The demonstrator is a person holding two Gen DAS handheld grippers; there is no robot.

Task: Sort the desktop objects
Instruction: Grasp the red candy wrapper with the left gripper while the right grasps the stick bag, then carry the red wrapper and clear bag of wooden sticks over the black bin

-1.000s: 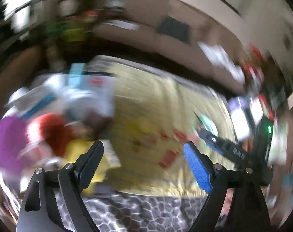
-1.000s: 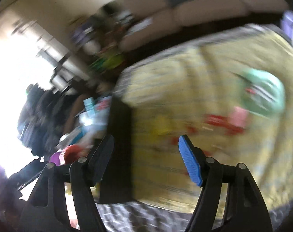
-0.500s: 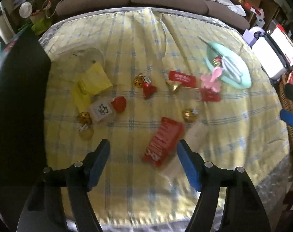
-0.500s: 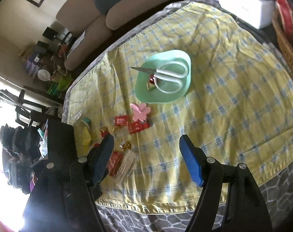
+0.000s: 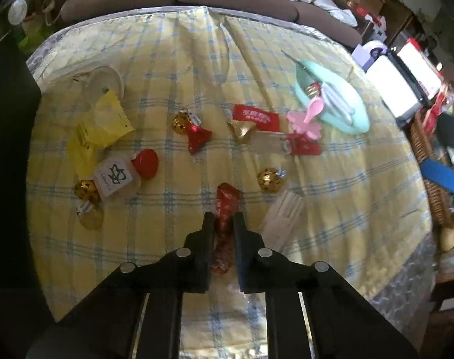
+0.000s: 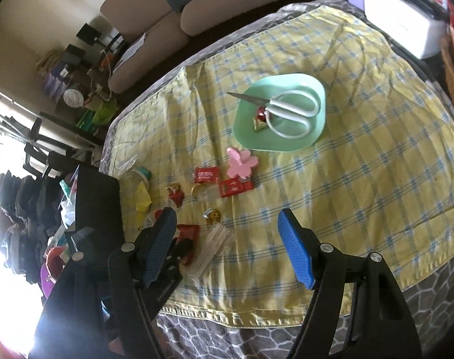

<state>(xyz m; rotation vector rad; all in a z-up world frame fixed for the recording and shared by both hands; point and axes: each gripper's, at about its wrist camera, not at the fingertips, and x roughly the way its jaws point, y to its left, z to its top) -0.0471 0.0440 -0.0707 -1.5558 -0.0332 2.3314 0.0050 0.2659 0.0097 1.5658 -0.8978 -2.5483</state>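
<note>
Left gripper clamps red packet on checked cloth

Fingers of the left gripper (image 5: pixel 222 221) have just been closing and now stand nearly together, pinching a long red packet (image 5: pixel 226 206) between their pads at the lower centre of the left wrist view. The packet's upper end sticks out above the fingertips; its lower end shows in the gap beneath them. It lies on a yellow checked cloth (image 5: pixel 173 68), just left of a clear sleeve of white sticks (image 5: pixel 282 215) and below a gold foil ball (image 5: pixel 268 179).

The right gripper (image 6: pixel 227 239) hangs wide open over the cloth's near edge, with nothing between its blue pads (image 6: pixel 295 251).

Toward the upper right of the right wrist view, a mint green plate (image 6: pixel 289 143) carries white-handled scissors (image 6: pixel 289 113) and a small wrapped sweet (image 6: pixel 259 119). Below-left of the plate sits a pink flower clip (image 6: pixel 241 163), touching a flat red sachet (image 6: pixel 235 187).
</note>
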